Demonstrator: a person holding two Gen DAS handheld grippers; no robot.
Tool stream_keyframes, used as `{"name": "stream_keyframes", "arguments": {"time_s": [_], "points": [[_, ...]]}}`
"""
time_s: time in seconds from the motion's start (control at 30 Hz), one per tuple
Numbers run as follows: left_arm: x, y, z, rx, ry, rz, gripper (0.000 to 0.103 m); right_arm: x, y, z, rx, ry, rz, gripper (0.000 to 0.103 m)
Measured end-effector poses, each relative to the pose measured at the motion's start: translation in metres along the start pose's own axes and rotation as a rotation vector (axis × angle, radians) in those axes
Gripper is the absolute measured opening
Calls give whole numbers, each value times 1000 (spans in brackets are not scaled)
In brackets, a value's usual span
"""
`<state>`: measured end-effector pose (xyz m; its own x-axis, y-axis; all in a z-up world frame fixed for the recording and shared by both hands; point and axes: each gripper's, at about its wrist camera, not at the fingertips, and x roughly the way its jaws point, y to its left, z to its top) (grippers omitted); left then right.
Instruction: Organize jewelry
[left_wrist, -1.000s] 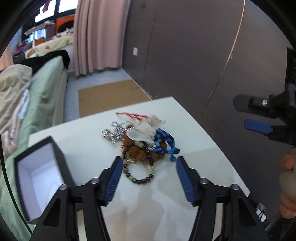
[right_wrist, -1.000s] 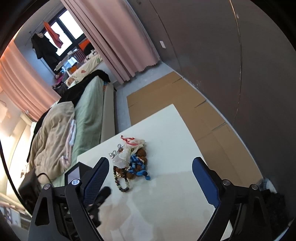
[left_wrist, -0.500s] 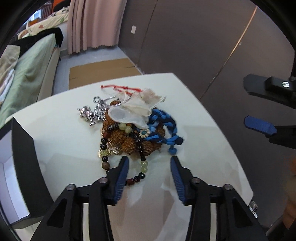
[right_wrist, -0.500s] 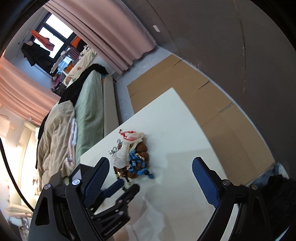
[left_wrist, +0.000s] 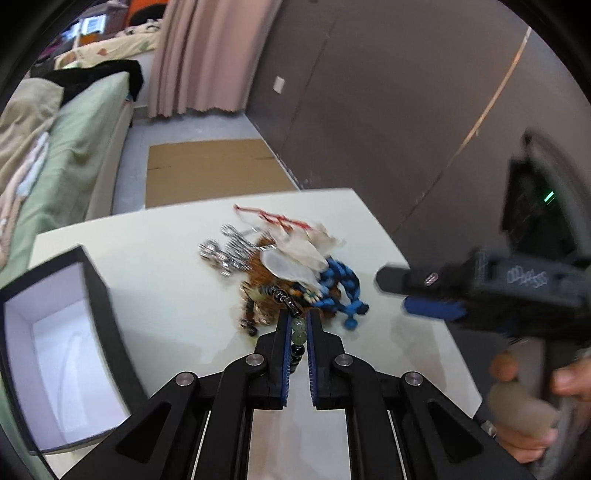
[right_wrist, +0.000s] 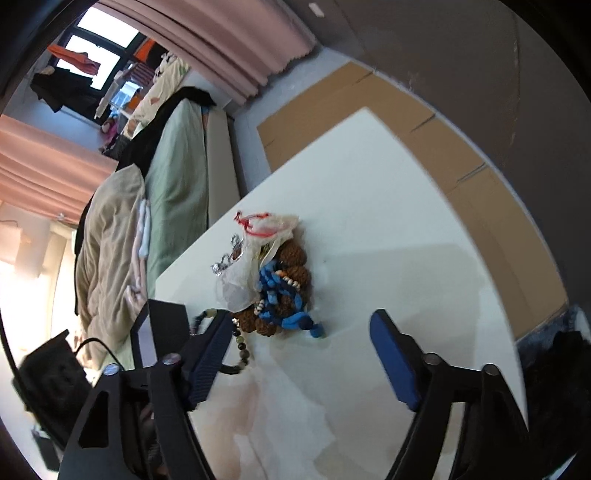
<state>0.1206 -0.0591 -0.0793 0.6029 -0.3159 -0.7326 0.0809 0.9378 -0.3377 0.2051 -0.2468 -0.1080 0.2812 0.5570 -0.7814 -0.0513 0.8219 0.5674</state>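
Left gripper (left_wrist: 298, 325), wide apart 1 s ago, is now clamping bead bracelet (left_wrist: 298, 334) w/ limp, slippery strand trailing; right gripper (right_wrist: 306, 354) is hanging open.

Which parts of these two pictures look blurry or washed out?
Left wrist view: the right gripper is smeared by motion, while the beaded bracelet between the fingers stays sharp. Right wrist view: the window is blown out and the edges bend strongly.

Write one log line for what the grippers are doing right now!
left hand-held gripper: shut on beaded bracelet | right hand-held gripper: open, empty | black box: open
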Motion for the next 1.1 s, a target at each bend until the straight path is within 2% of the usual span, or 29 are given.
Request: {"name": "stream_keyframes", "arguments": {"time_s": [0.23,0.3,0.37,0.53,0.63,0.83,1.0,1.1], "points": [[-33,17,8,-32,-76,6,8,20,6,1,-6,22,-29,72],[-43,23,9,-46,-96,6,8,26,7,0,-12,26,-38,62],[-50,27,11,-54,-111,3,8,31,7,0,-4,36,-38,40],[-70,33,10,-60,-144,9,8,31,7,-7,20,40,22,11],[-83,36,6,-62,-166,10,8,20,15,-12,-4,-10,17,11],[-99,46,0,-58,-206,15,8,-3,36,-25,-64,-89,99,11],[-113,60,0,-93,-237,17,8,-14,63,-31,-103,-113,131,11],[-121,70,1,-117,-257,12,8,-12,85,-30,-147,-82,131,11]]}}
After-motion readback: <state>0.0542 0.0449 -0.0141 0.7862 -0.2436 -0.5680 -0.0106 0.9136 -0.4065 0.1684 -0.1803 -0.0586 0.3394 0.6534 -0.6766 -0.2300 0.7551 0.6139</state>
